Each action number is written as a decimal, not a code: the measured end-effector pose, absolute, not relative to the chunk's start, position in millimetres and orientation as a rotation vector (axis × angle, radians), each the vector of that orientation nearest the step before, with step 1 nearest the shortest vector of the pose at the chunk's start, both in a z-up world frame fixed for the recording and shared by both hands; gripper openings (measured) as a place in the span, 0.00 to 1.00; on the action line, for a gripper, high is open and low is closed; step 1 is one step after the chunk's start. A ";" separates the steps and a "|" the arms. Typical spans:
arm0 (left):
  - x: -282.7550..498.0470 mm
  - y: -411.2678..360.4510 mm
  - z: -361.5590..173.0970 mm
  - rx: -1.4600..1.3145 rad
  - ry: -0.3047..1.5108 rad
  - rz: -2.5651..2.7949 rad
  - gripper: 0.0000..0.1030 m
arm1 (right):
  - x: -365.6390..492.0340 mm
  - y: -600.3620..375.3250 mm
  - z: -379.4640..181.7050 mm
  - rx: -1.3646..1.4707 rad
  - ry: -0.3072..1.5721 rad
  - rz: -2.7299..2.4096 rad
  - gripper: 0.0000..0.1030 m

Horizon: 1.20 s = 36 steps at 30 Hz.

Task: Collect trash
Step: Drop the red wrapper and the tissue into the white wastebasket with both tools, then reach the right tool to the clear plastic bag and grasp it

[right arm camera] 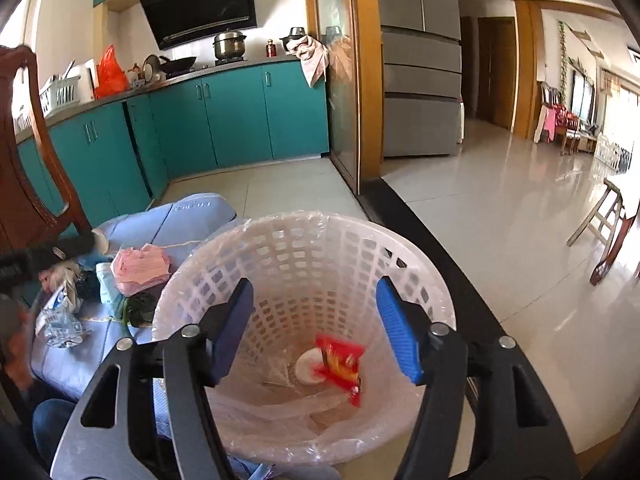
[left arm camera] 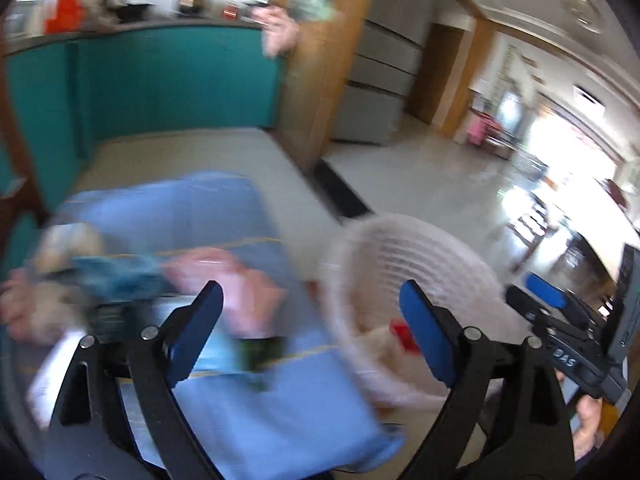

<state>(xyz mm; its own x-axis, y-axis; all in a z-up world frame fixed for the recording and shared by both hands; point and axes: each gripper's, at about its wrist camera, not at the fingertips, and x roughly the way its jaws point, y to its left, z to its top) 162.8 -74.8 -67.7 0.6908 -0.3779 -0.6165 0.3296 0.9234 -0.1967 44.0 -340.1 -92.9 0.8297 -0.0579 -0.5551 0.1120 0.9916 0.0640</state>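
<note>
A white plastic waste basket (right arm camera: 304,240) with a clear liner stands on the floor beside a blue cloth-covered surface (right arm camera: 192,220). A red snack wrapper (right arm camera: 340,360) and a white round piece (right arm camera: 308,368) lie in its bottom. My right gripper (right arm camera: 316,324) is open and empty above the basket's mouth. Trash lies on the blue cloth: a pink wad (right arm camera: 140,268), a crumpled white-blue wrapper (right arm camera: 60,320), dark scraps (right arm camera: 140,306). The left wrist view is blurred; my left gripper (left arm camera: 312,332) is open and empty above the cloth's edge (left arm camera: 240,400), the basket (left arm camera: 400,264) to its right.
Teal kitchen cabinets (right arm camera: 224,120) with a cluttered counter stand behind. A wooden chair (right arm camera: 36,168) is at the left. A steel fridge (right arm camera: 420,80) and an orange door frame (right arm camera: 364,80) stand at the back. Glossy tiled floor (right arm camera: 500,208) stretches right toward a stool (right arm camera: 608,220).
</note>
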 end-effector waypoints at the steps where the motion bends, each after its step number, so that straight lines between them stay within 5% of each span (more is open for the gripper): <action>1: 162.6 -61.0 -65.2 -0.075 0.702 -0.347 0.88 | 46.4 -336.8 -94.7 0.093 0.590 -0.091 0.64; 12: 124.3 54.3 -51.2 0.008 0.694 0.016 0.88 | 62.3 -230.3 -98.4 0.117 0.628 0.252 0.68; 16: 110.3 64.0 -45.8 0.023 0.694 0.051 0.89 | 76.1 -156.3 -117.0 0.093 0.686 0.484 0.80; 28: 90.2 108.2 -31.6 -0.088 0.655 0.060 0.94 | 118.4 -38.1 -149.9 0.000 0.857 0.654 0.97; 32: 92.8 110.1 -38.6 -0.105 0.676 0.049 0.94 | 121.9 -23.7 -162.0 -0.110 0.877 0.608 0.97; 36: 94.8 108.3 -43.0 -0.094 0.688 0.046 0.94 | 114.4 -22.3 -171.2 -0.154 0.887 0.613 0.72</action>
